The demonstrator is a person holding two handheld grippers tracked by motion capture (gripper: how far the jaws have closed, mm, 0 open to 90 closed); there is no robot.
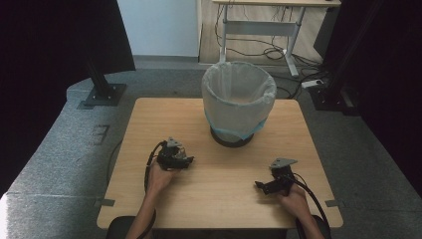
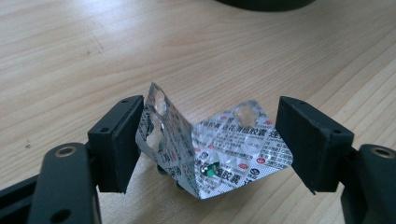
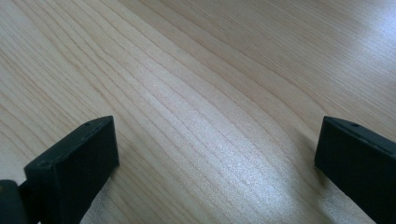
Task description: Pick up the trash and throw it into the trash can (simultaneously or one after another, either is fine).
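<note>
A silver blister pack (image 2: 233,140) of pills, printed in red and black, lies on the wooden table (image 2: 70,56) folded into a V. My left gripper (image 2: 210,140) has its two black pads against the pack's left and right edges and squeezes it. In the high view the left gripper (image 1: 185,158) sits left of the table's middle, pointing right. My right gripper (image 1: 263,186) rests at the front right, pointing left. Its jaws (image 3: 217,149) stand wide apart over bare wood with nothing between them.
A round bin (image 1: 239,94) lined with a pale bag stands at the back middle of the table (image 1: 164,119), just beyond the left gripper. Its dark base (image 2: 261,3) shows at the top of the left gripper view. Black cables trail from both grippers toward the front edge.
</note>
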